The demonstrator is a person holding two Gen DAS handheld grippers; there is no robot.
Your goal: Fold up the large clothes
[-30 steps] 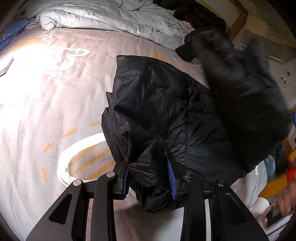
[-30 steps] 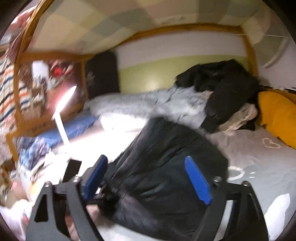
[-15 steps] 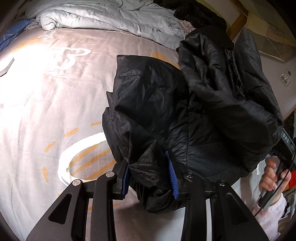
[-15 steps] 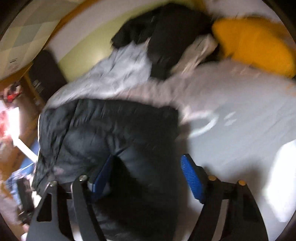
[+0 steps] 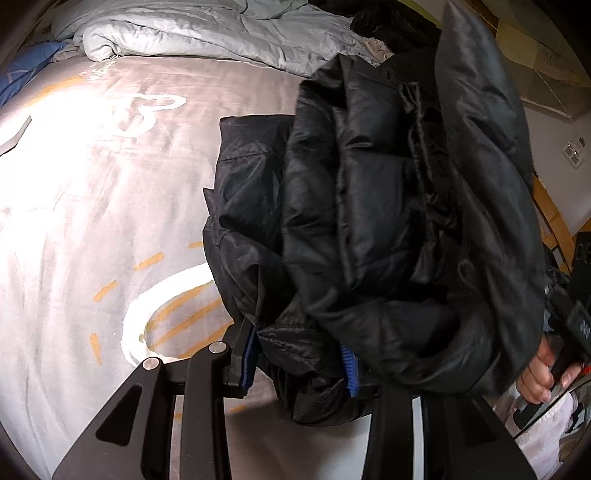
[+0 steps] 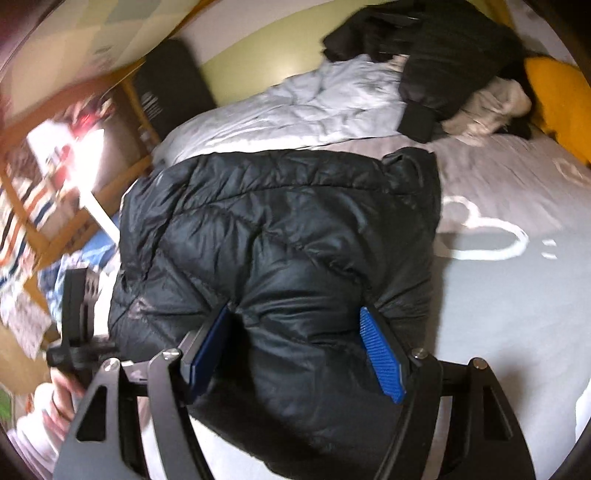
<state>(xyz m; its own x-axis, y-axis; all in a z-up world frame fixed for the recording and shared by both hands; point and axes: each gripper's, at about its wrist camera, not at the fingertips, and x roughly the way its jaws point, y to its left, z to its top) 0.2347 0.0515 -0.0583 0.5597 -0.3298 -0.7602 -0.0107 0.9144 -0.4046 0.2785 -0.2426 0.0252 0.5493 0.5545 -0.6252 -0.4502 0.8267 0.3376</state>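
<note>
A grey printed bedsheet meets a rumpled pale duvet below a green-and-white wall.

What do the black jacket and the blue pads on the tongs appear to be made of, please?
Black jacket: thin, slightly glossy synthetic shell, probably nylon, over puffy filling; stitched quilted sections and sheen suggest it.
Blue pads: ribbed and matte, likely rubber or soft plastic; hard to confirm.

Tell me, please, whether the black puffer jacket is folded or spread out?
Folded: in the left wrist view one half of the black puffer jacket is doubled over the lower layer on the bed.
</note>
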